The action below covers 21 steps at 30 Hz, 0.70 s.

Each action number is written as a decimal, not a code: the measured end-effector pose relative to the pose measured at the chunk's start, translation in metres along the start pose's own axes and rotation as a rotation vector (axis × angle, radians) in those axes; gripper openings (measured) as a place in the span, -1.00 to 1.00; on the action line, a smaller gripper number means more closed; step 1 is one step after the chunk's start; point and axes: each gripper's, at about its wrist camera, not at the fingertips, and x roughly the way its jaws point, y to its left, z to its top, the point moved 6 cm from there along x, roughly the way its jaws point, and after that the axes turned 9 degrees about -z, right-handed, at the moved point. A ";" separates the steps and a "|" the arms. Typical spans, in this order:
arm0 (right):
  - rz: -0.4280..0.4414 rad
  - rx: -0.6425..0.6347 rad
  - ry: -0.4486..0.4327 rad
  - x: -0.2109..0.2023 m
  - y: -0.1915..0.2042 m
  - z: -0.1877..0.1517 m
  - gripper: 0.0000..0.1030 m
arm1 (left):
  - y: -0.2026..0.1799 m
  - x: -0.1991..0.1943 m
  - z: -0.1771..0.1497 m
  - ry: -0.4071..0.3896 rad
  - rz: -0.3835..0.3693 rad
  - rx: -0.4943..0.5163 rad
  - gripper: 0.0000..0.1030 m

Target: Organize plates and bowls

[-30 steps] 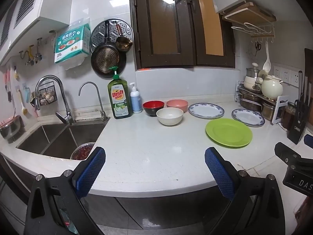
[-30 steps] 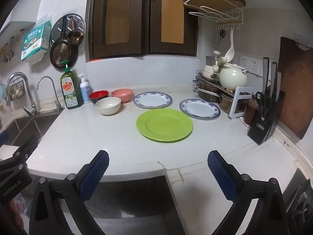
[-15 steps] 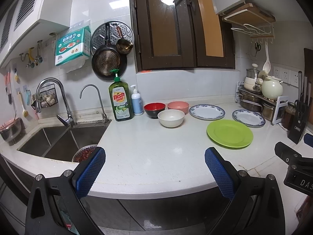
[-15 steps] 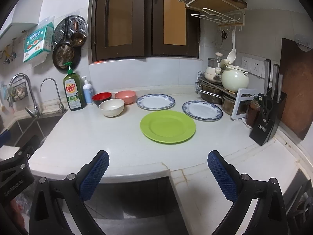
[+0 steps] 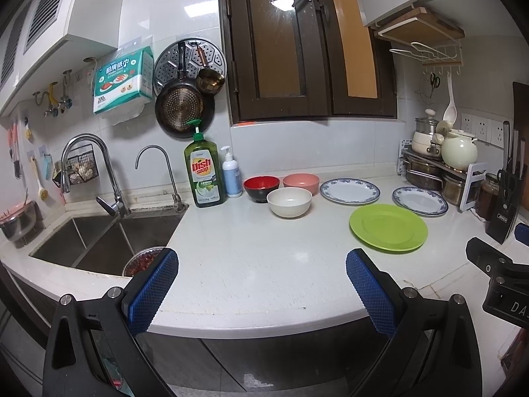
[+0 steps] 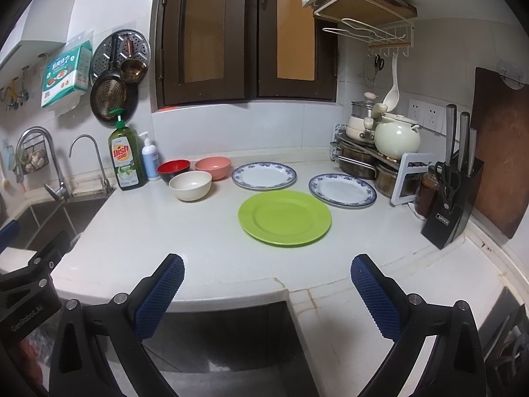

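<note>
Both the left gripper (image 5: 261,264) and the right gripper (image 6: 267,269) hang spread and empty at the counter's (image 5: 251,251) front edge. The green plate (image 6: 284,217) lies flat ahead of the right one, nearer it; the bowls (image 5: 289,201) cluster behind, leftward.

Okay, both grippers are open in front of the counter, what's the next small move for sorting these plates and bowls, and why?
Probably reach the right gripper forward to the green plate. It is the nearest dish, lies flat and alone, and both grippers are open, empty and short of the counter's dishes. The left gripper could later take the white bowl.
</note>
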 end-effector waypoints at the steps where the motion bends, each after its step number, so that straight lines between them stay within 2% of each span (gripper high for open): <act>1: 0.000 -0.001 0.000 0.000 0.000 0.000 0.99 | 0.000 0.000 0.000 -0.001 -0.001 0.000 1.00; 21: -0.005 -0.003 -0.006 -0.002 -0.002 0.004 0.99 | -0.001 -0.001 0.000 0.001 0.002 0.001 1.00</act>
